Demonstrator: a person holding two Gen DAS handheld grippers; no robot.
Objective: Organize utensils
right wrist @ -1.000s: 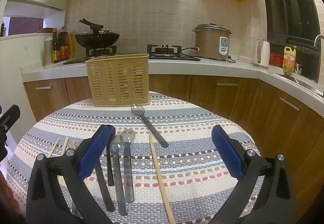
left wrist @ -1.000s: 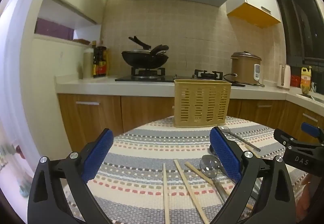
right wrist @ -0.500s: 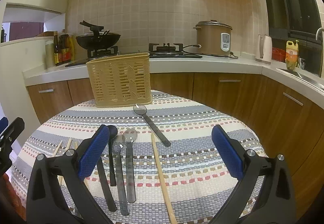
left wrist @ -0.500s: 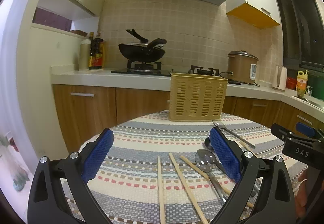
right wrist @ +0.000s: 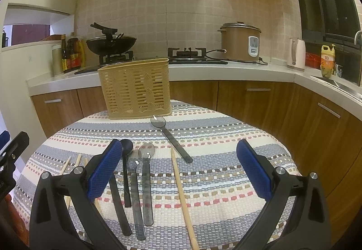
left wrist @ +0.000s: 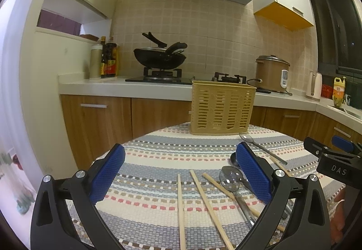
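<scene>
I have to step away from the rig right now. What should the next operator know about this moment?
Left gripper: open, holding nothing, above the chopsticks at the table's near left.
Right gripper: open, holding nothing, above a lone chopstick.
Basket: upright at the far edge of the striped tablecloth; its slats show no utensils inside.
One dark spoon lies just in front of the basket; more spoons lie side by side nearer.
Done: nothing visibly sorted.
Left: every utensil is still on the cloth.

A kitchen with tan wall tiles [left wrist: 217, 30], brown wooden cabinets [right wrist: 260, 103], a white counter [left wrist: 126, 88], and a dark window [right wrist: 328, 1].
</scene>
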